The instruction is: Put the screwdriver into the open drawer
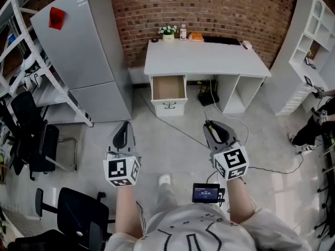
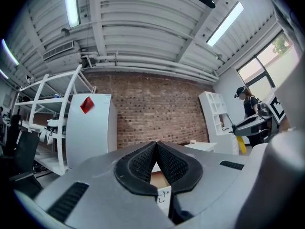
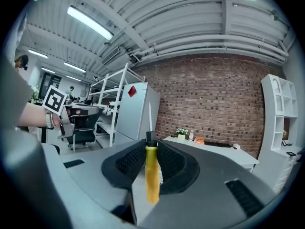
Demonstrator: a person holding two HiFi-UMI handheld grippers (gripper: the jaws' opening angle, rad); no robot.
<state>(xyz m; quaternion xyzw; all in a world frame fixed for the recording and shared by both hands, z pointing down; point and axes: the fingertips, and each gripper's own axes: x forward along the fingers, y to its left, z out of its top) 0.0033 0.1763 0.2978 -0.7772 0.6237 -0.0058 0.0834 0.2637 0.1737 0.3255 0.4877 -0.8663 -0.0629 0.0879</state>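
Screwdriver was clamped between the right gripper's pads: yellow handle in the grip, thin shaft poking out past the tips. Left gripper jaws were closed tip to tip with nothing between them. Both forearms reached forward side by side, grippers aimed at the white desk. Its open drawer sat well ahead of both.

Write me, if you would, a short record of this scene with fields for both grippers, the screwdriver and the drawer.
left gripper: shut, nothing held
screwdriver: yellow handle, clamped upright, blade up
right gripper: shut on the screwdriver's handle
desk: white, against the brick wall, ahead of both grippers
drawer: open, looks empty, at the desk's left side
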